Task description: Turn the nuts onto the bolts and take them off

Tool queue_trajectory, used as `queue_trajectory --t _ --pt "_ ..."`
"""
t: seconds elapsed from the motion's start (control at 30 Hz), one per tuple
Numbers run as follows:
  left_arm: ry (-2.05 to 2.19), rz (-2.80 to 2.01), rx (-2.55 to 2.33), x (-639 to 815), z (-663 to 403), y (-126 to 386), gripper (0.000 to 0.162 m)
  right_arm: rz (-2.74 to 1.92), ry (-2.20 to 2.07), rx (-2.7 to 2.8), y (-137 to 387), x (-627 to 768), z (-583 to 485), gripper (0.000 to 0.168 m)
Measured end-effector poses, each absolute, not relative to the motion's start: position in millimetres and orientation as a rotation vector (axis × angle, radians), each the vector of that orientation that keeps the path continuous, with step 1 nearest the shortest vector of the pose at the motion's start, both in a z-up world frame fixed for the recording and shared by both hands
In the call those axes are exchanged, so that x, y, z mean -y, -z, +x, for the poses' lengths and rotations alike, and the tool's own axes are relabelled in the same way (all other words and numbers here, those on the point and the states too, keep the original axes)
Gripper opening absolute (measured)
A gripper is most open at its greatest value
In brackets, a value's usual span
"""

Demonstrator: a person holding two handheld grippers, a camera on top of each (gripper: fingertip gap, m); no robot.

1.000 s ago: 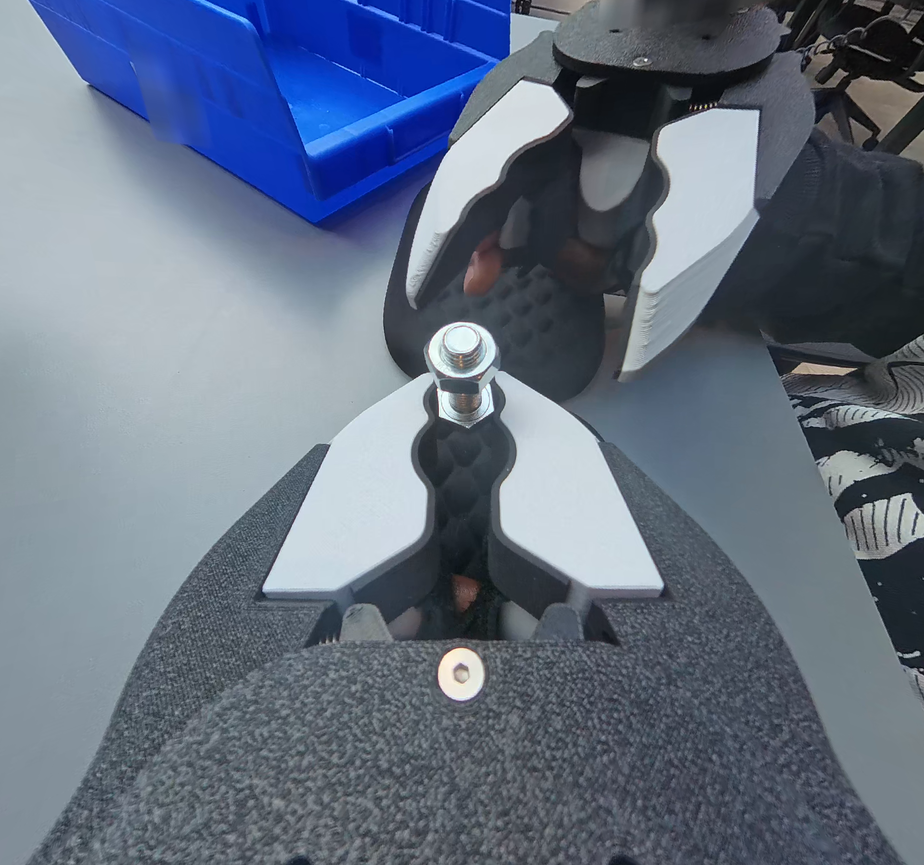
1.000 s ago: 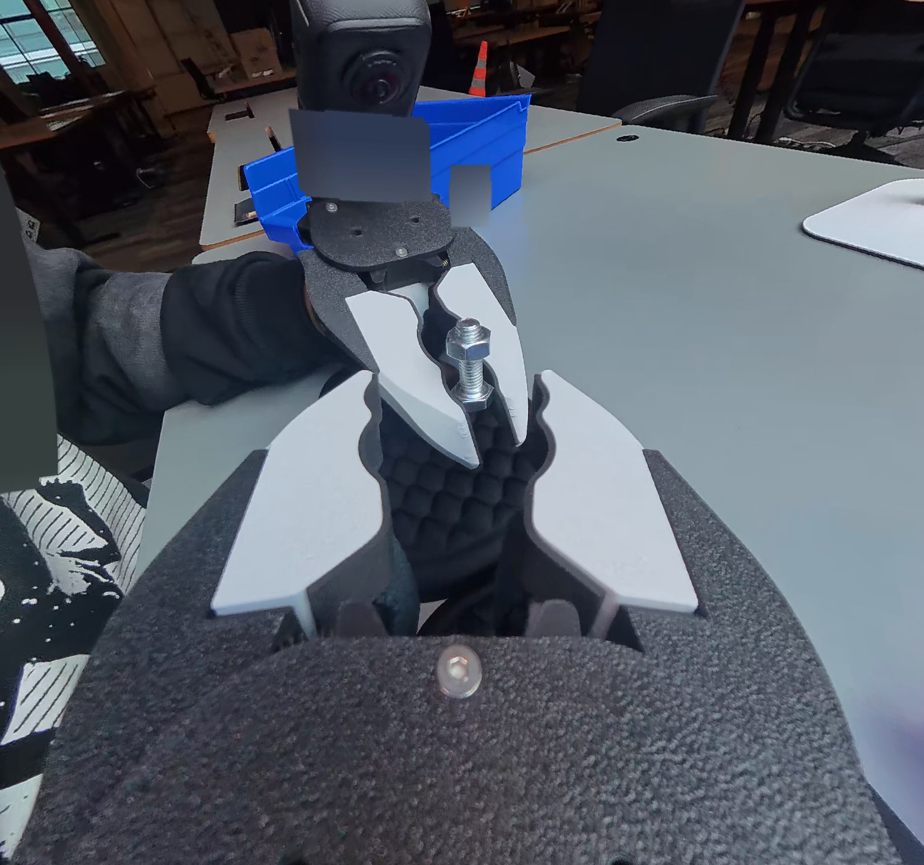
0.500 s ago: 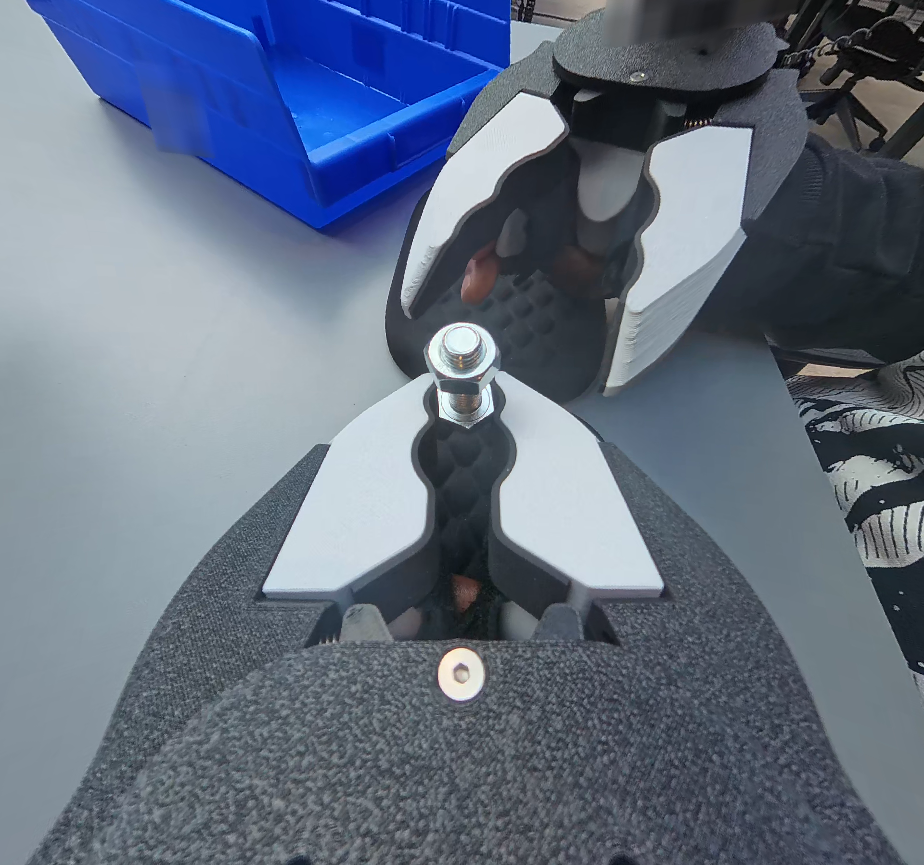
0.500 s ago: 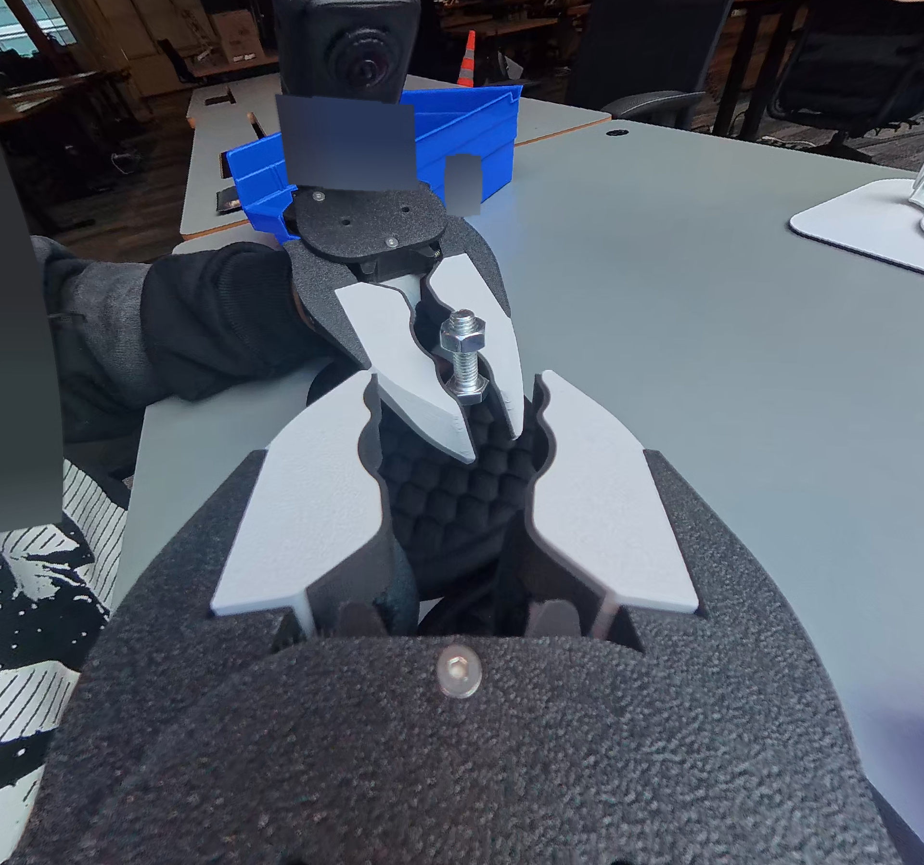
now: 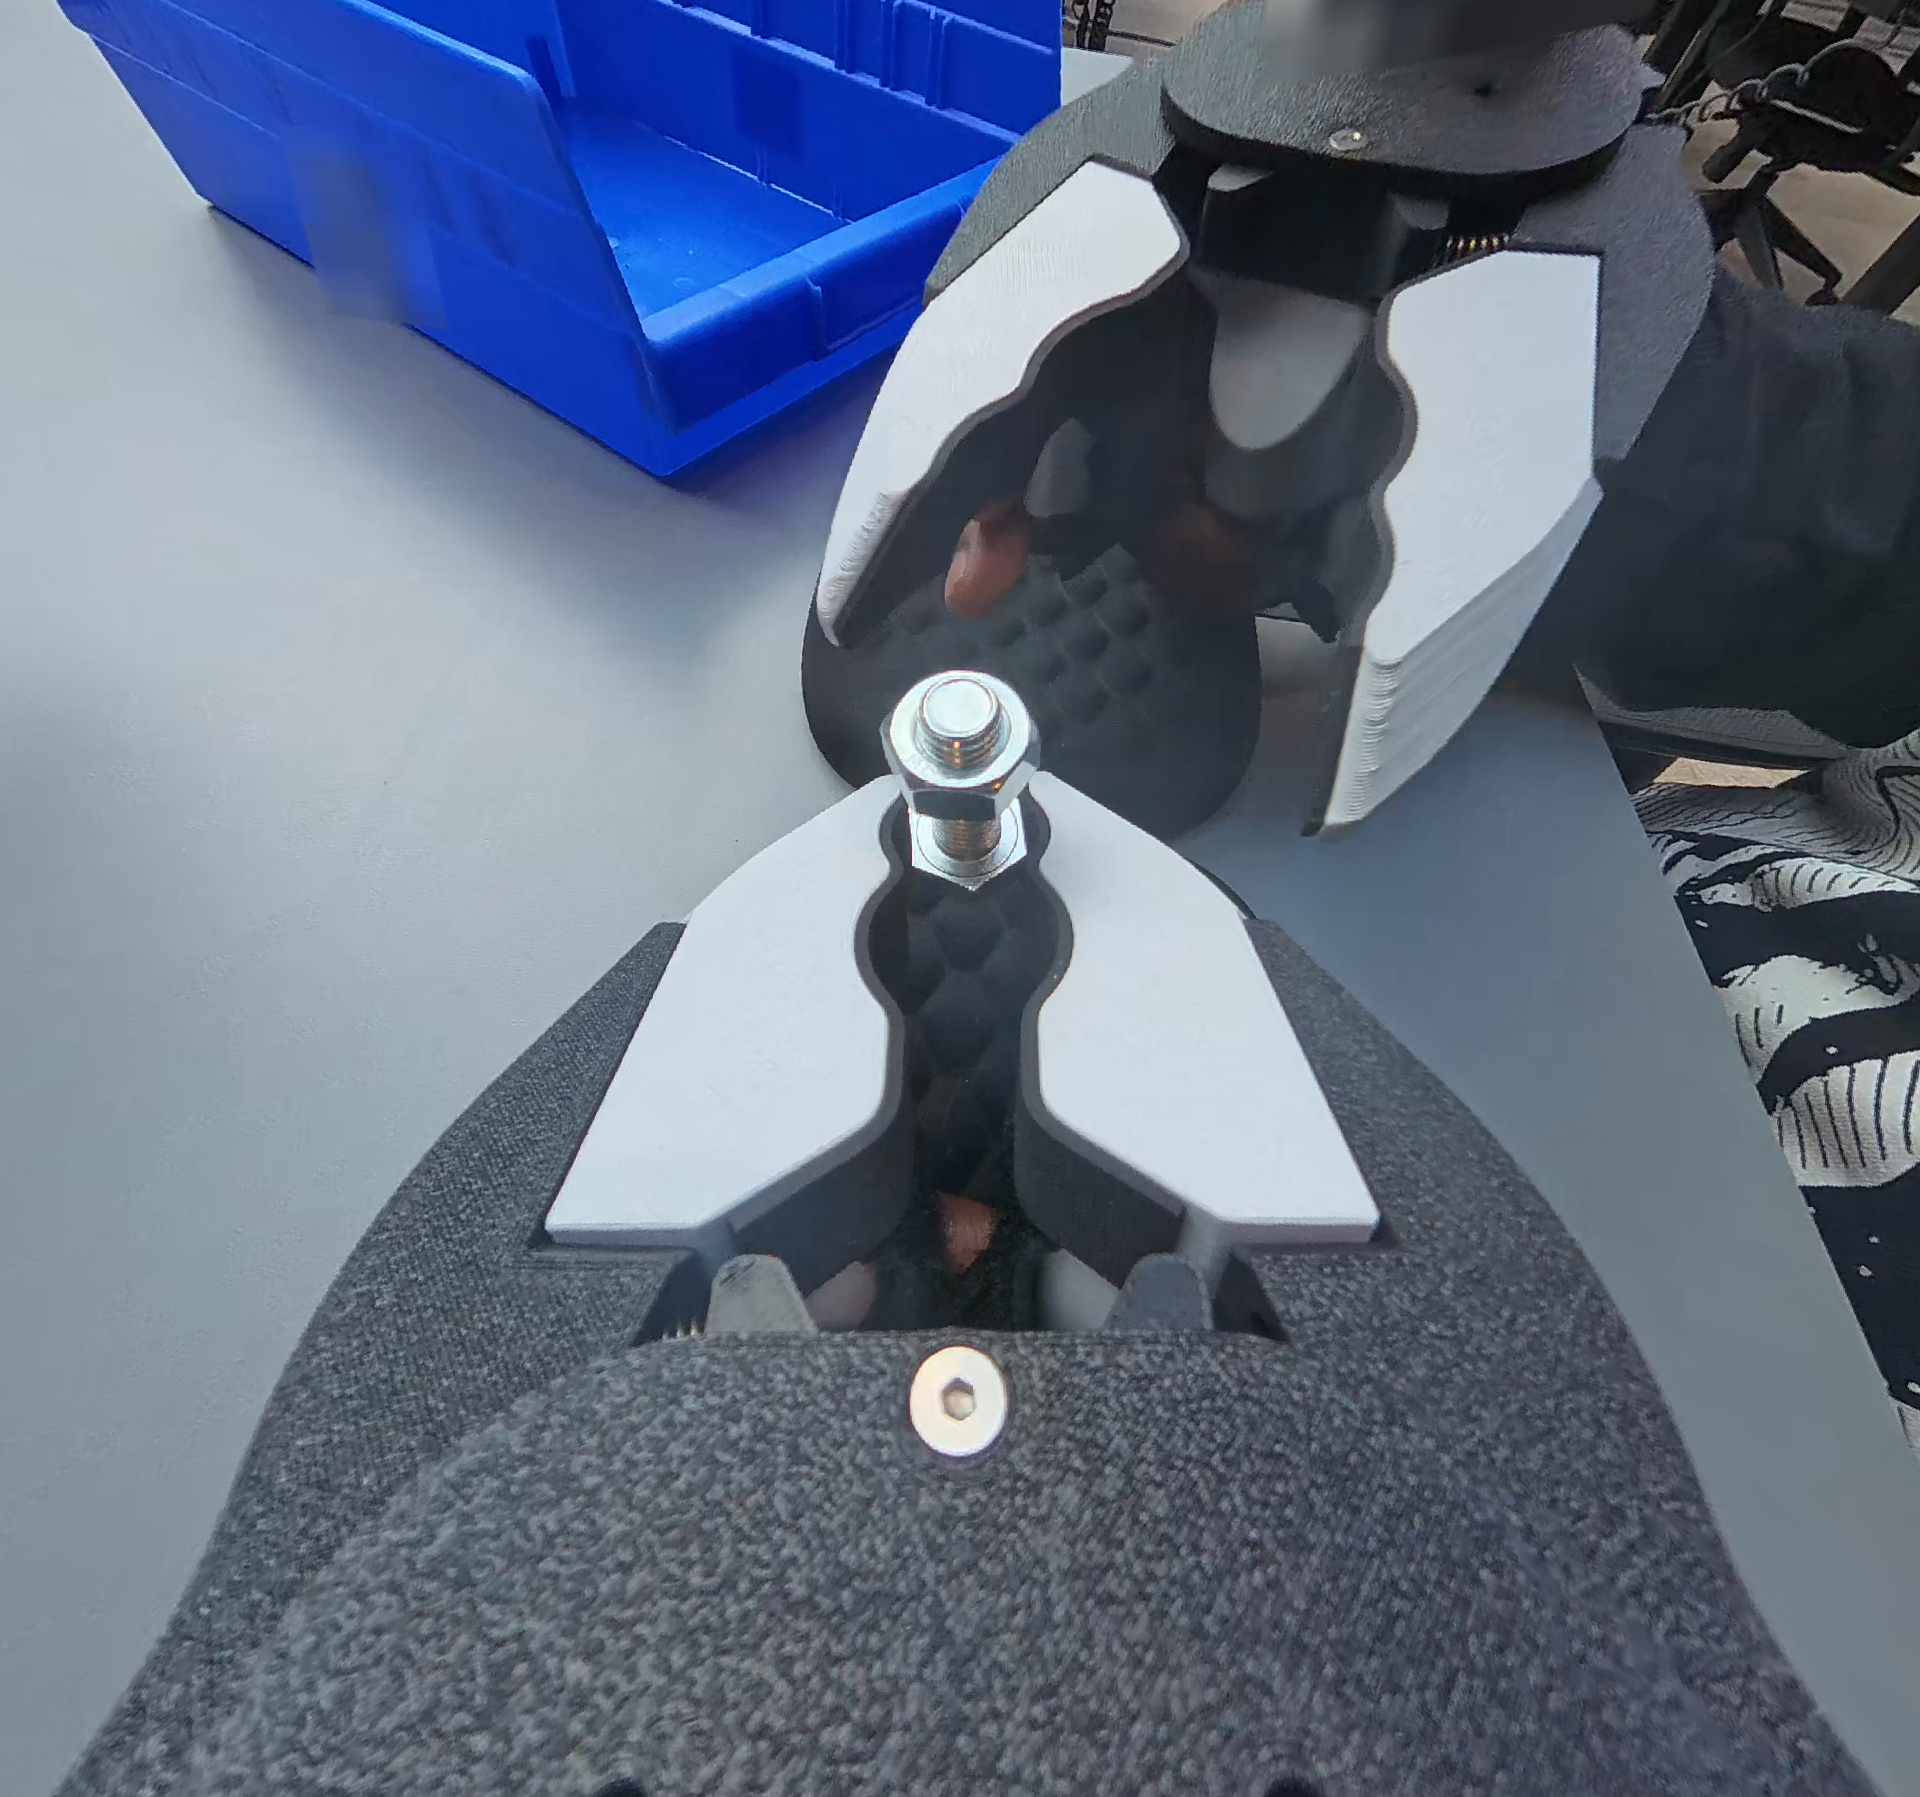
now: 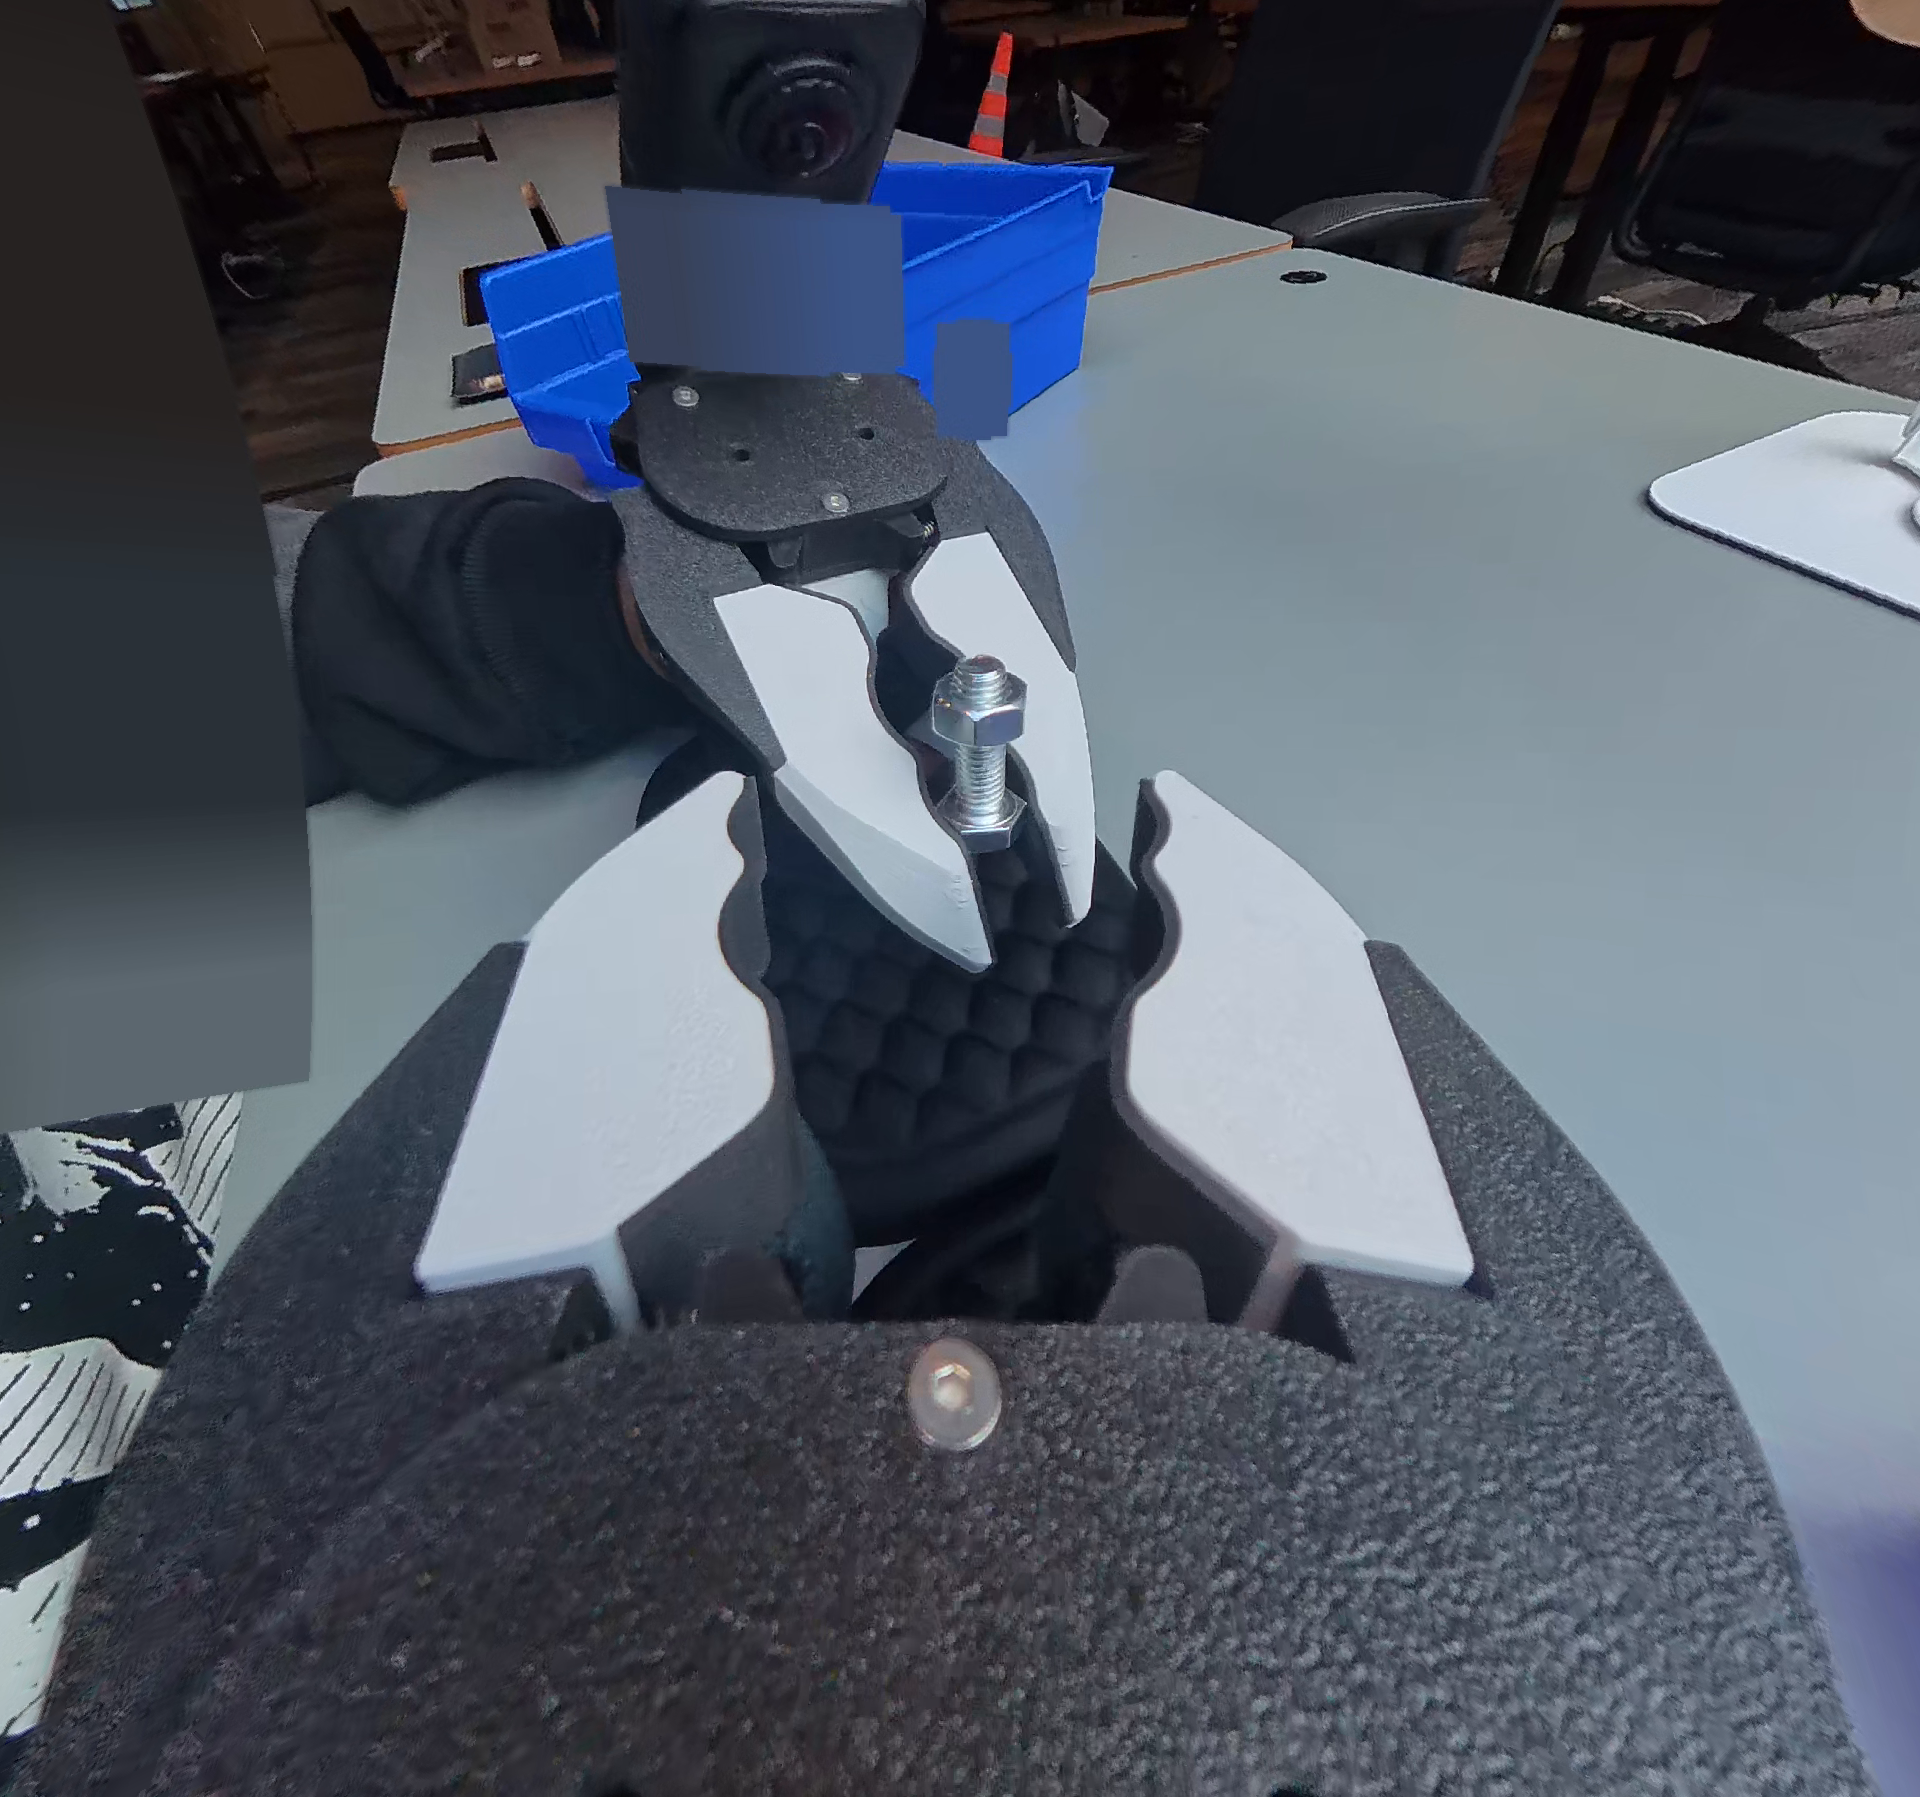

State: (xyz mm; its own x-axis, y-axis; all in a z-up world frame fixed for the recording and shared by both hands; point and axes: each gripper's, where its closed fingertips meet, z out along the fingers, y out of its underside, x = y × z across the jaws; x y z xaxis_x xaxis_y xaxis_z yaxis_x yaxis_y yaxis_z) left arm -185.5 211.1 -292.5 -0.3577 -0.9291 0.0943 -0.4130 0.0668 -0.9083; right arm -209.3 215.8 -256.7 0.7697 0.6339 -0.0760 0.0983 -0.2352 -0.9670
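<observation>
Our left gripper point(image 5: 961, 848) clamps the bolt point(image 5: 961, 812) by its head, upright; our right gripper point(image 6: 940, 874), spread empty just beside the bolt, should close squarely on the nut point(image 5: 959, 739) near the bolt's tip.

Left gripper point(image 5: 961, 838) is clamped tight, fingertips pinched together and pointing toward its partner. Right gripper point(image 5: 1081, 708) faces it, jaws spread wide, tips just beyond the left's, black-sleeved arm point(image 5: 1756, 521) behind it.
</observation>
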Motion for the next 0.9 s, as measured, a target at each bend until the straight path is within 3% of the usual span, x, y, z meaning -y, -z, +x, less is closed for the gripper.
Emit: queue_trajectory --t 0.43,0.9 --pt "1.275 -1.329 -1.832 -209 -186 293 0.018 -1.727 -0.606 0.736 257 -228 -243 0.082" --pt "1.278 -1.338 -1.817 -211 -186 292 0.017 -1.706 -0.600 0.680 253 -211 -230 0.064"
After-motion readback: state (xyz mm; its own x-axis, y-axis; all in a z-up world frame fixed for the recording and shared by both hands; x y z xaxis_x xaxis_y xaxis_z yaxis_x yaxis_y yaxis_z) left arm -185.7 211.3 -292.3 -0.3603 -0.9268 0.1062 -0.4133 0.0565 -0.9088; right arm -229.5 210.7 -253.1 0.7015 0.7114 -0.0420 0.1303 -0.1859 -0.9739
